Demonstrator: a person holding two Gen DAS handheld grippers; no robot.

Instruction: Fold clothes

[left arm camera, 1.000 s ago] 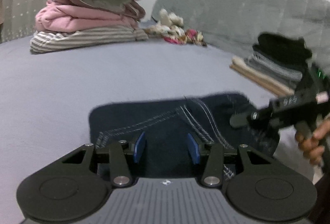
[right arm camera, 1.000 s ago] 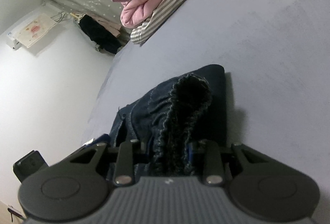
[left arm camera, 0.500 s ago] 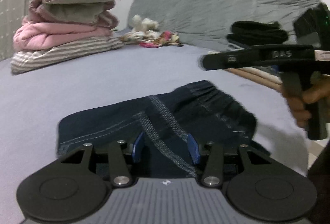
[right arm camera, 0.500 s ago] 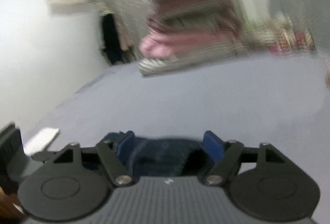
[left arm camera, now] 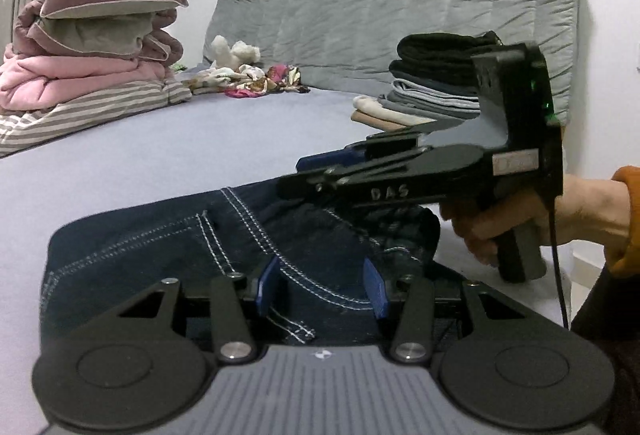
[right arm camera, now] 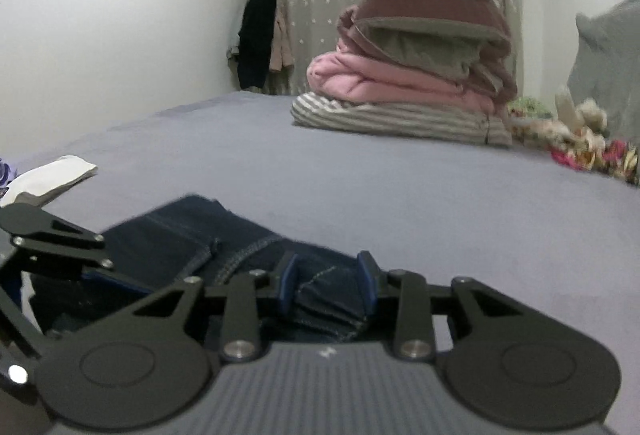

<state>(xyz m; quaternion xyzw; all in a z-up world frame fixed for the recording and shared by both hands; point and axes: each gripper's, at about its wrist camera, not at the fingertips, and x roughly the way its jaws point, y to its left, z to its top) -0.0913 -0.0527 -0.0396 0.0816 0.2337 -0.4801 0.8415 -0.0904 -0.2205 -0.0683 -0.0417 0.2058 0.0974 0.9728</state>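
While the dark denim garment [left arm camera: 168, 247] lies folded on the lilac bedsheet [left arm camera: 168, 151], the right gripper [right arm camera: 326, 285] is closing its jaws on a bunched fold of it, and the left gripper [left arm camera: 322, 289] has thick seamed cloth between its blue pads, though I cannot tell if they press. To do this step well, I think both hands should lift together and keep the edges level. The denim looks stiff and heavy, with pale double stitching and a gathered waistband.
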